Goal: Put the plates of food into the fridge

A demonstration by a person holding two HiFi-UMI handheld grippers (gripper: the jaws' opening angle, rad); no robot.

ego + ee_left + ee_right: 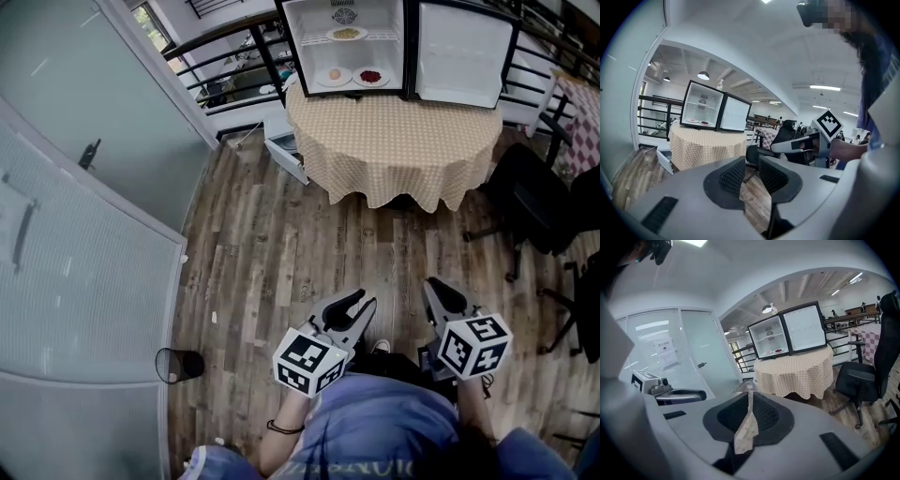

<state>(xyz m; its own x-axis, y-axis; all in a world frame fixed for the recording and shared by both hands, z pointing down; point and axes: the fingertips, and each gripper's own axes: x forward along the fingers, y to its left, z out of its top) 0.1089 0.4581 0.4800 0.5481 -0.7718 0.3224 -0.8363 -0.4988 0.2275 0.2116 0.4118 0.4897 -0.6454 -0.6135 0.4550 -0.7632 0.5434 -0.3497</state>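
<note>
Three plates of food [371,77] sit inside the open fridge [466,56]

The grey-brown wood-plank floor [281,253] is being left clear up to the round table draped in beige checked cloth [394,141]. The way is being narrowed on the right by a black office chair [534,202] and on the left by a frosted glass partition [84,262] and what seems a white open drawer [281,142]. The front of the black-framed fridge [292,47] is being left unblocked, its white door [464,56] being held aside.

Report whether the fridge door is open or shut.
Open: the door stands swung aside from the fridge, exposing plates on its shelves.
</note>
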